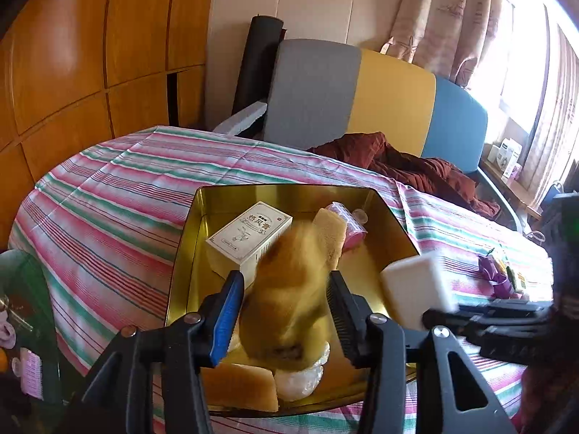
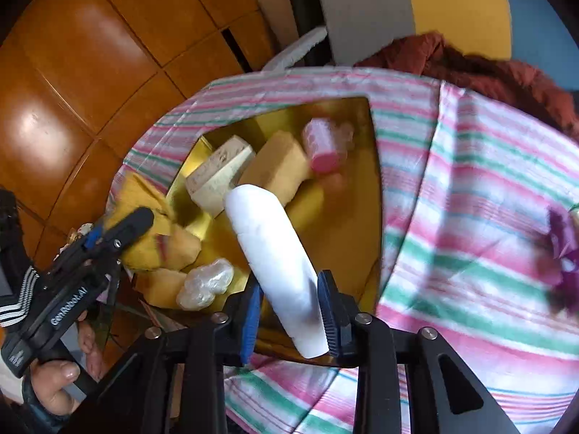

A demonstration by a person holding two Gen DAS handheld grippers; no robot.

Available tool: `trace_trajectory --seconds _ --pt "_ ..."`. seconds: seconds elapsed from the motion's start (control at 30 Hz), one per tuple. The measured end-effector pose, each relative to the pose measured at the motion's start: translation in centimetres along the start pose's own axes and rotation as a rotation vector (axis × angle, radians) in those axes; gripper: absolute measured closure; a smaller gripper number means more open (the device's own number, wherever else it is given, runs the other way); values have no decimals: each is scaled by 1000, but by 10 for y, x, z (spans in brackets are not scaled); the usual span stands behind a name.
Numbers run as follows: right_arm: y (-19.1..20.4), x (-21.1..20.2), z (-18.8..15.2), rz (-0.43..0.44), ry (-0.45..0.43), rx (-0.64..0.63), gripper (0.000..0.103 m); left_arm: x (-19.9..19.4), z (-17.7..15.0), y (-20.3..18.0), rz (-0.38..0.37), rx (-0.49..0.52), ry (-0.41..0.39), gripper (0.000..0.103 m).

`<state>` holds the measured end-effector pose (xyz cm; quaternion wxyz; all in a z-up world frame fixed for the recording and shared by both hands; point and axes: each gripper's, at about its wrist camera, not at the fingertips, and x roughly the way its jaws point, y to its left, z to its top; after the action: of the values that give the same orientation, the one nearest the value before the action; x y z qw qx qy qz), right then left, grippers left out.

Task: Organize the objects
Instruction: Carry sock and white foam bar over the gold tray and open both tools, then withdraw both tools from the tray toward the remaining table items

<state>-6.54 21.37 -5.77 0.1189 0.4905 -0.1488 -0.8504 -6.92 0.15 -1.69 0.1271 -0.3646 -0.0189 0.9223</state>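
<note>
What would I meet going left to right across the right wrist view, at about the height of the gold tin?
Wooden wardrobe panels → cream carton → tan sponge → pink hair roller → gold tin's right wall → striped bedsheet → purple wrapper.

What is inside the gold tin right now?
Gold tin holds a cream box, yellow sponges, a pink roller and a clear plastic bundle. The white block hides part of the floor.
</note>
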Motion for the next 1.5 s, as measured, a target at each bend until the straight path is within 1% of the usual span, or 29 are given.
trace_trajectory --seconds 0.13,0.23,0.27,0.33,0.43,0.53,0.6,0.77,0.93,0.97,1.07,1.13,1.33,1.5 --pt "3 9 -7 16 34 -8 70 -8 0 -3 -1 3 -12 54" --pt "6 7 -12 27 35 -19 70 -13 -1 -4 -3 1 -17 53" --pt "6 6 -14 30 33 -22 68 -14 0 -5 -5 0 -16 53" --pt "8 0 -17 26 20 -34 55 -16 -1 -6 -9 -3 -12 53" --pt "11 -9 -21 19 0 -49 52 -18 -2 -7 -14 -1 -11 53" --pt "15 -20 -26 -5 -28 -63 44 -22 -3 -8 -21 -5 -14 53" --pt "17 -28 -29 -26 -51 -75 42 -25 -4 -9 -23 -5 -15 53" --pt "19 -45 -37 -78 -105 -99 32 -29 -7 -12 -38 -3 -8 53" --pt "17 -56 -44 -127 -151 -98 18 -30 -15 -18 -50 4 10 53" --pt "16 -56 -45 -135 -156 -98 17 -30 -17 -20 -51 7 13 53" --pt "13 -60 -47 -169 -176 -90 9 -29 -21 -23 -49 16 22 53" --pt "10 -63 -50 -178 -193 -78 0 -30 -23 -25 -41 26 24 53" --pt "2 -71 -55 -250 -238 -63 0 -32 -26 -34 -9 62 17 53" --pt "-14 -76 -61 -270 -237 -30 0 -35 -26 -44 -10 97 10 53"
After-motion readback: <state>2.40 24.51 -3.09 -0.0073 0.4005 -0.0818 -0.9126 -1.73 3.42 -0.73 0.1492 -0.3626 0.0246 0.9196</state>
